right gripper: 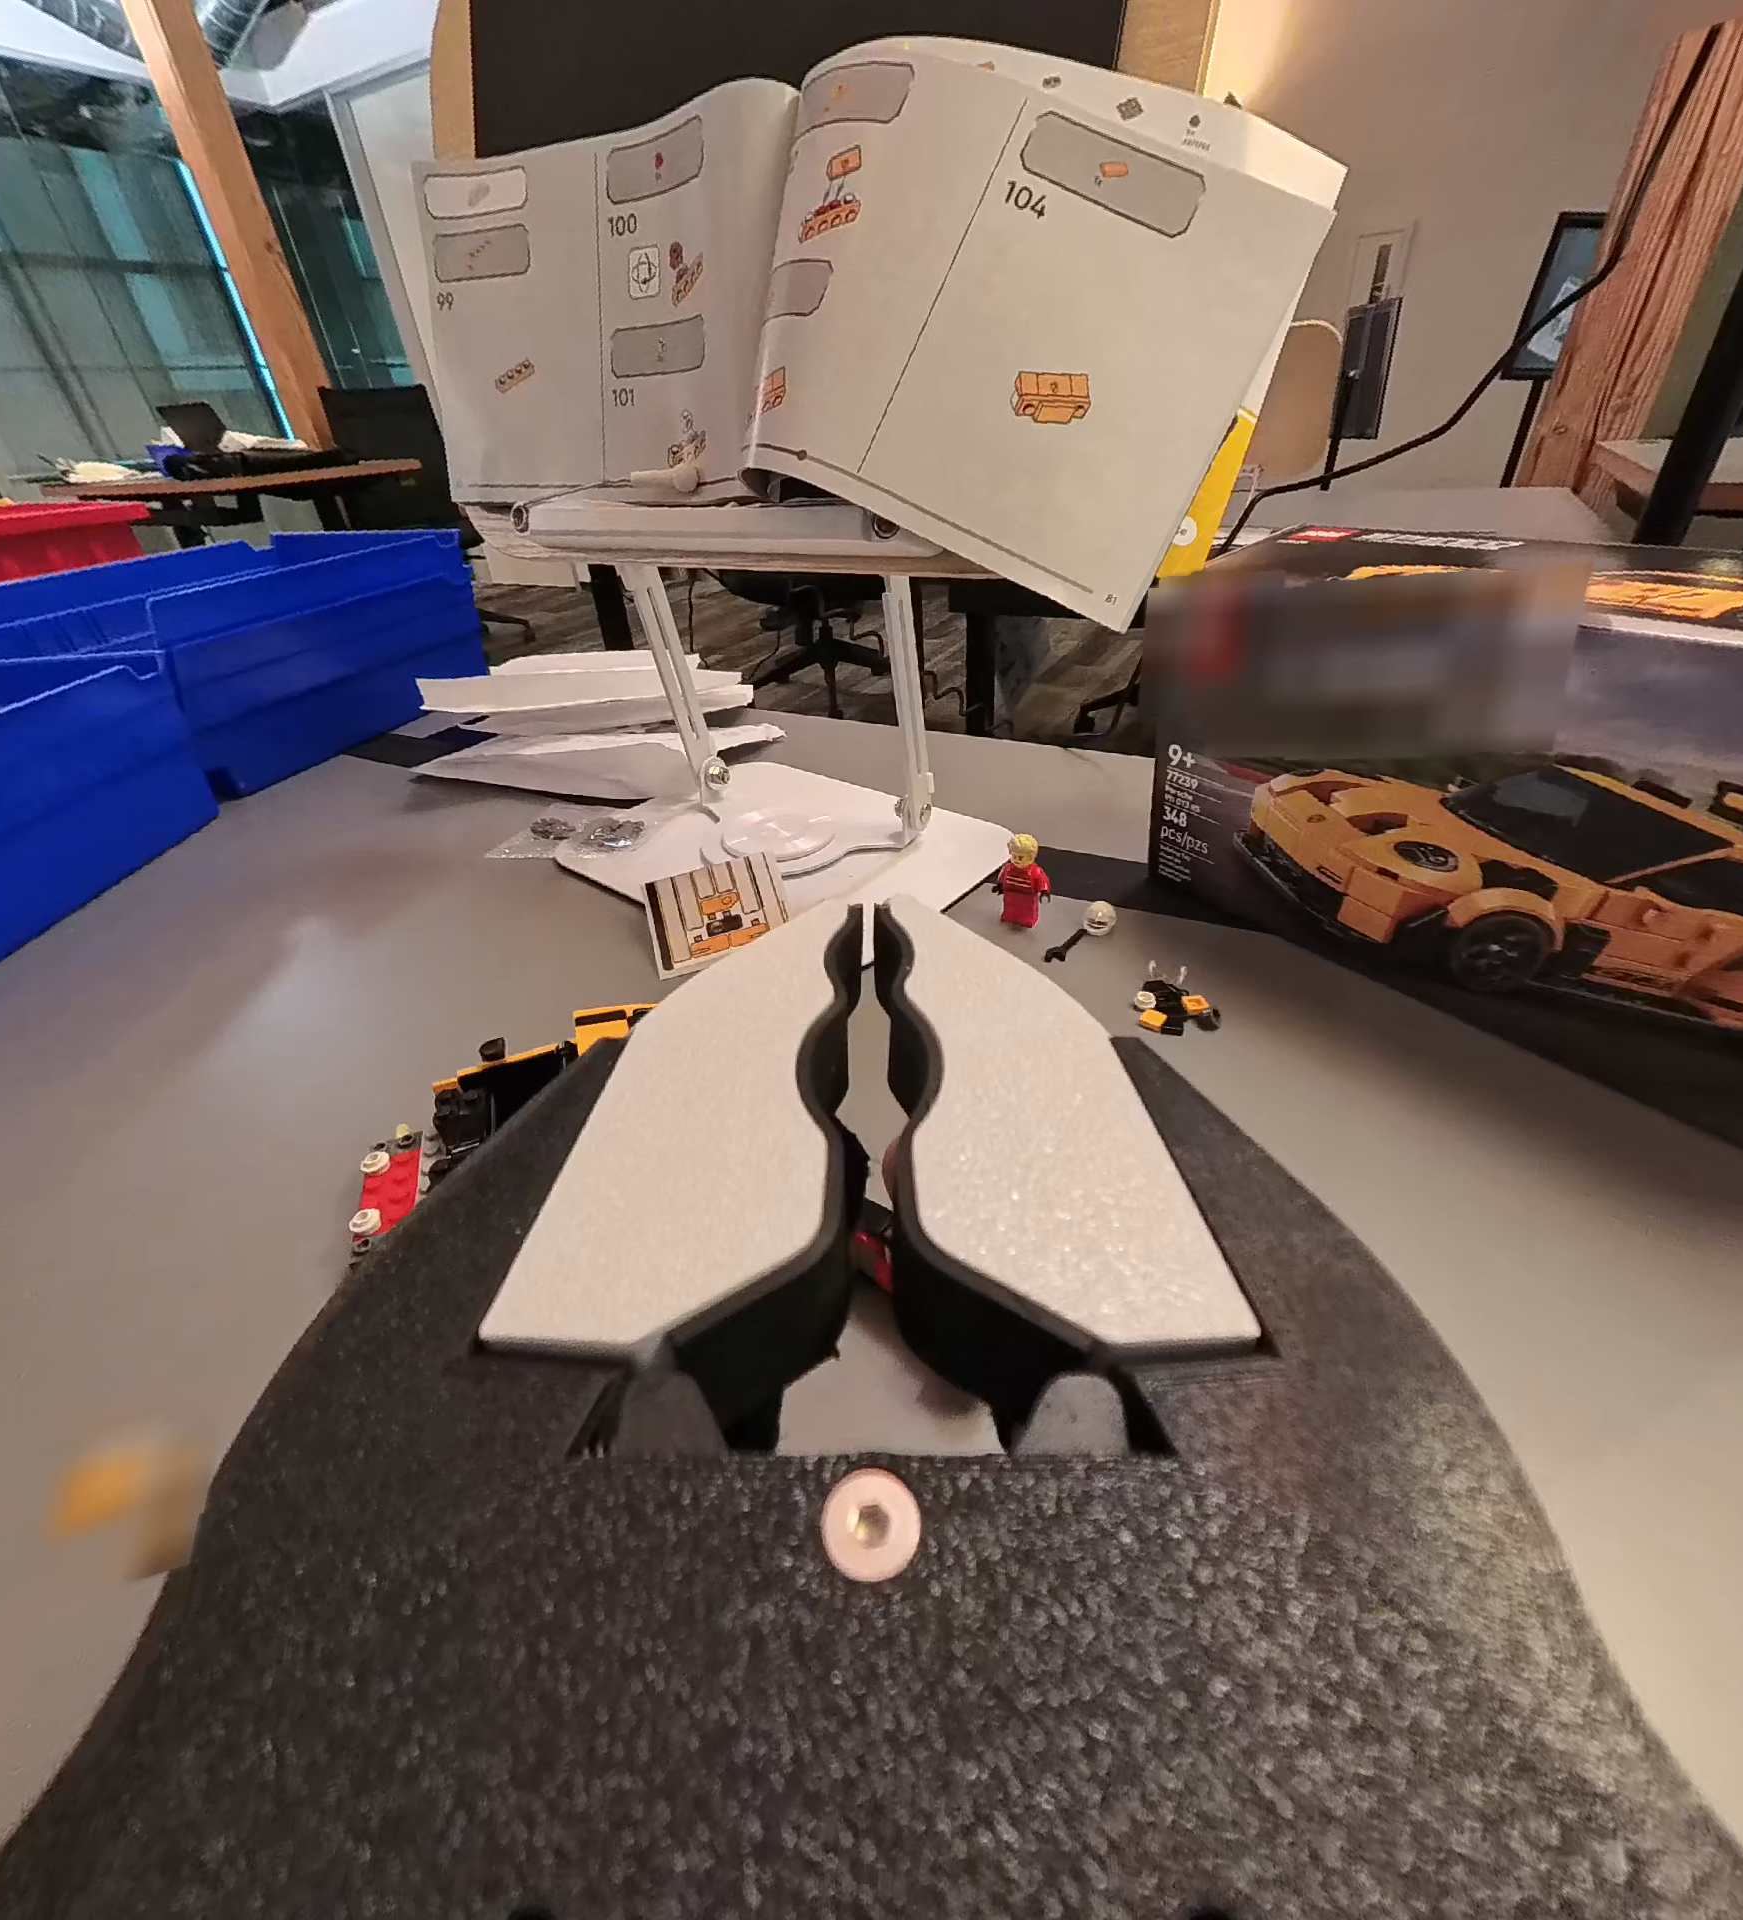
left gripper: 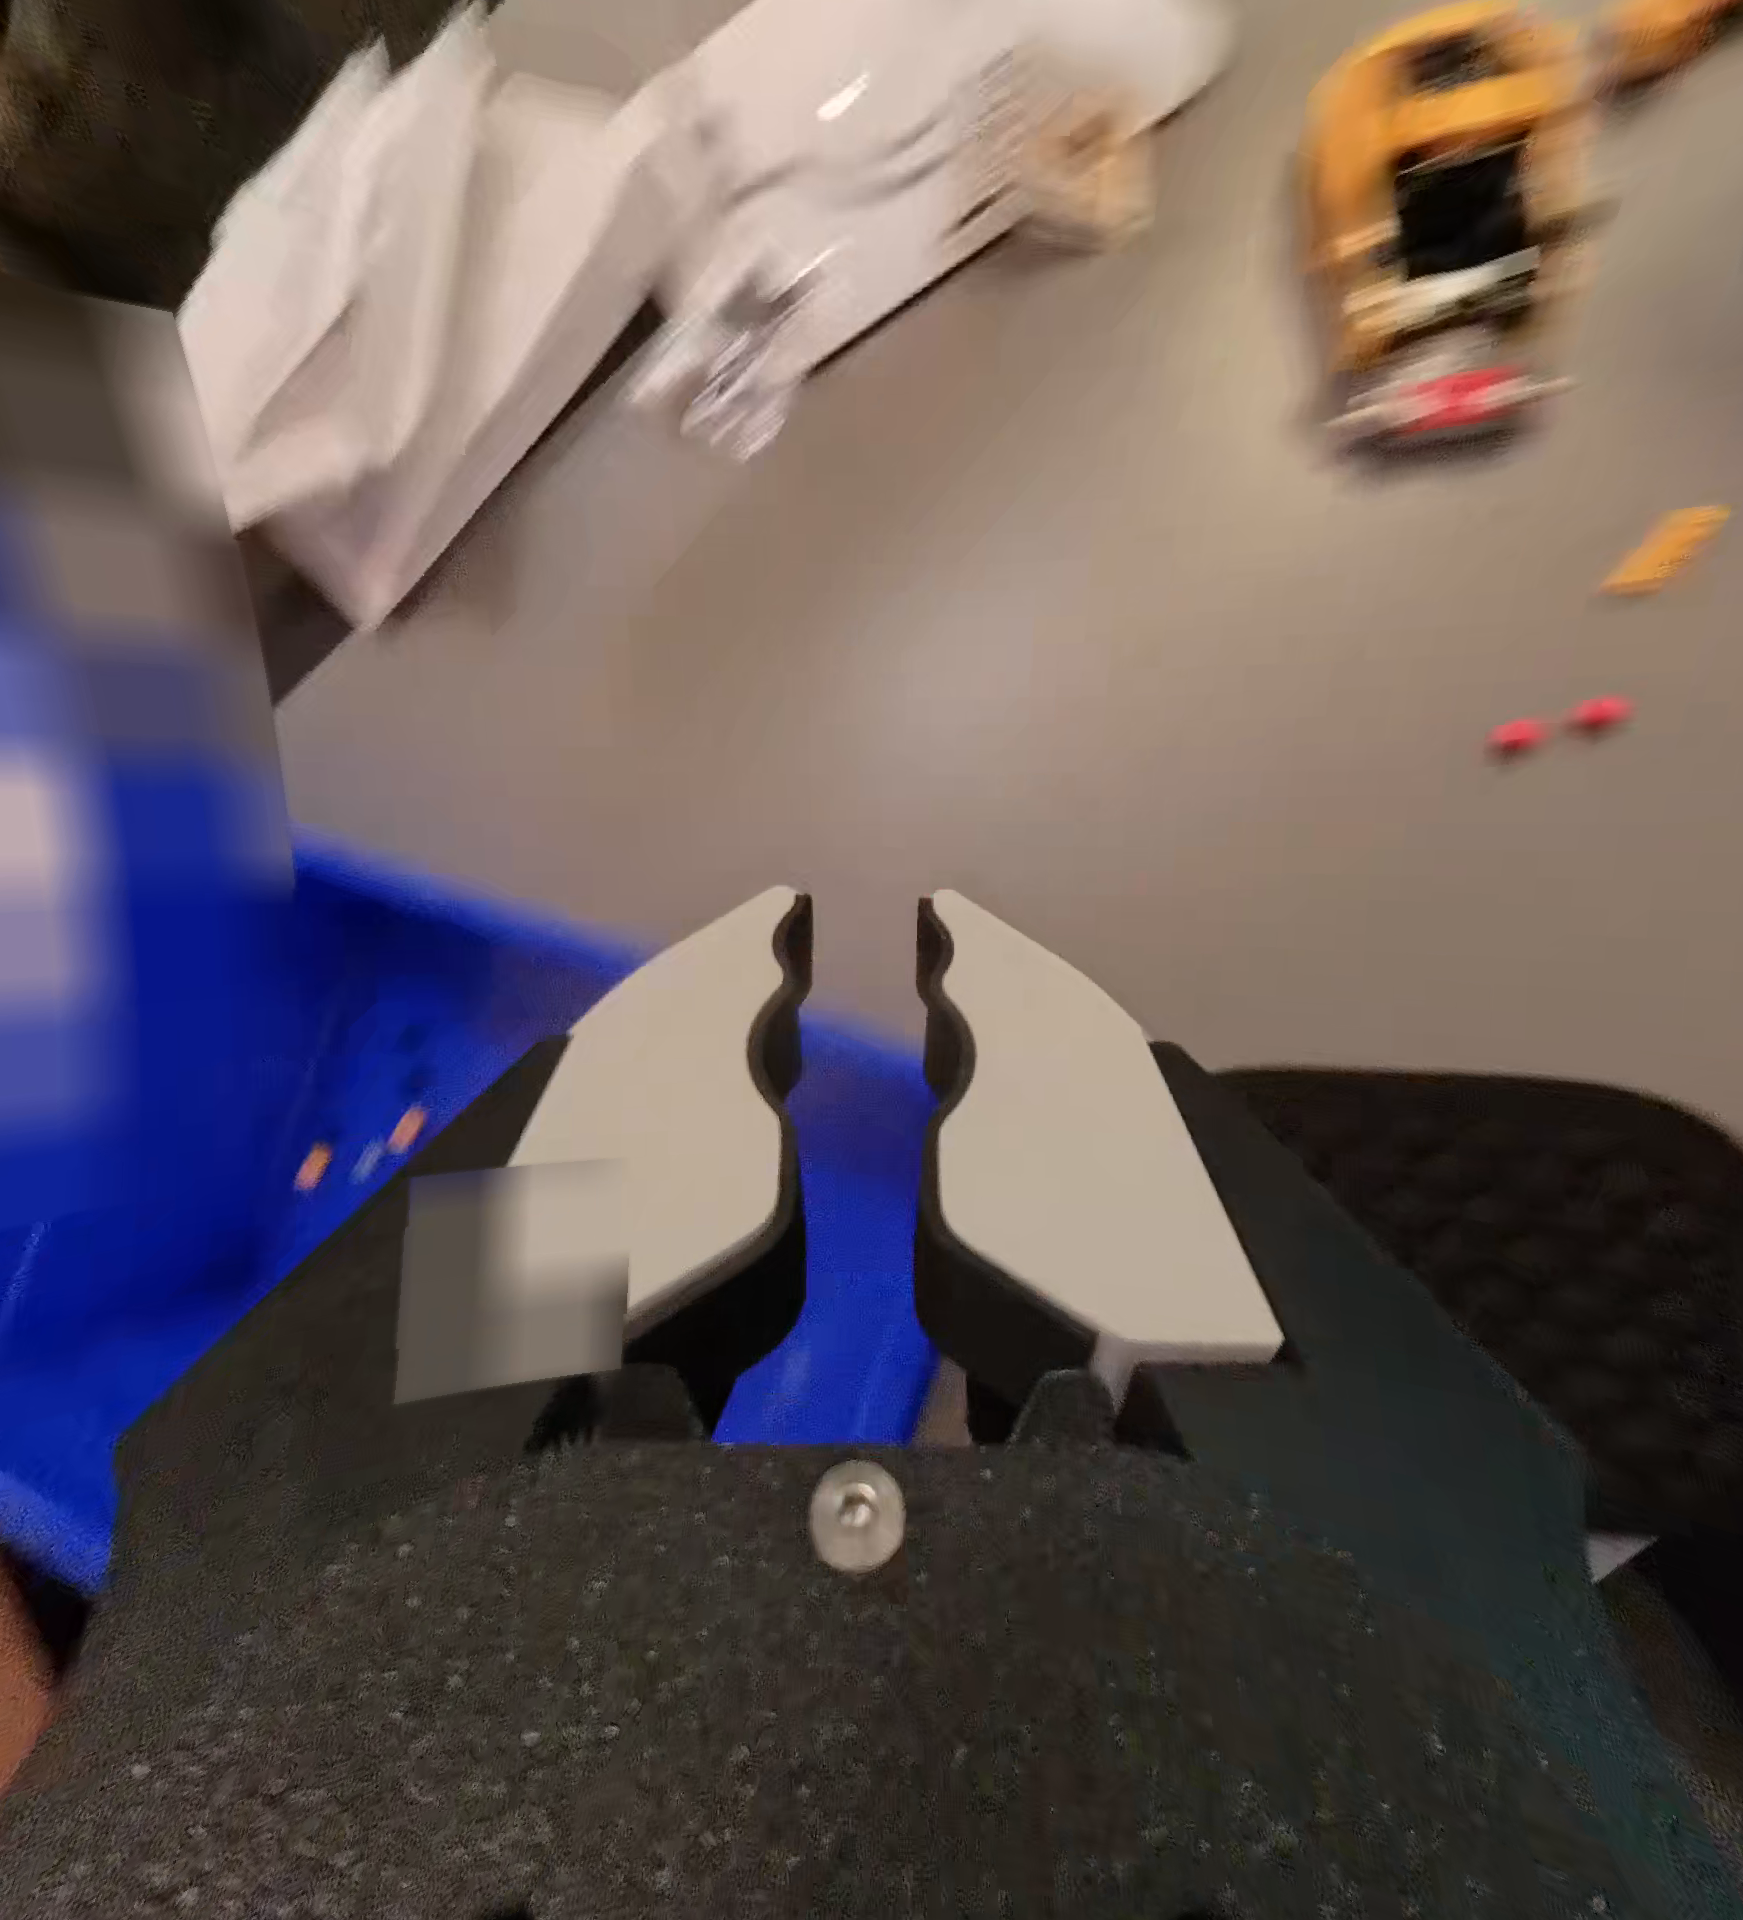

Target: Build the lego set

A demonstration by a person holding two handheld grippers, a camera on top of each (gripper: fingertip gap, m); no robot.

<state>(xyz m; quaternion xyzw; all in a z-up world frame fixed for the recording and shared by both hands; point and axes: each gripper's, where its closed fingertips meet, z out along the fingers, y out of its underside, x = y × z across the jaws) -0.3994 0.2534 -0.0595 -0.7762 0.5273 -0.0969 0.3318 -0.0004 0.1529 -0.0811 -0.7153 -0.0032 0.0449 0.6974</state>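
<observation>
Grey wavy-edged right gripper [right gripper: 869, 914] (jaws nearly closed) perhaps empty.

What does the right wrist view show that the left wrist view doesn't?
Only the right wrist view shows the open paper instruction booklet on its white stand, the printed cardboard set box, the small red-suited minifigure and the right hand-held gripper, nearly closed.

Only the left shows the left hand-held gripper, slightly open, two small red pieces and a flat orange piece.

Both show the grey table, blue plastic bins and the half-built orange and black lego car.
</observation>
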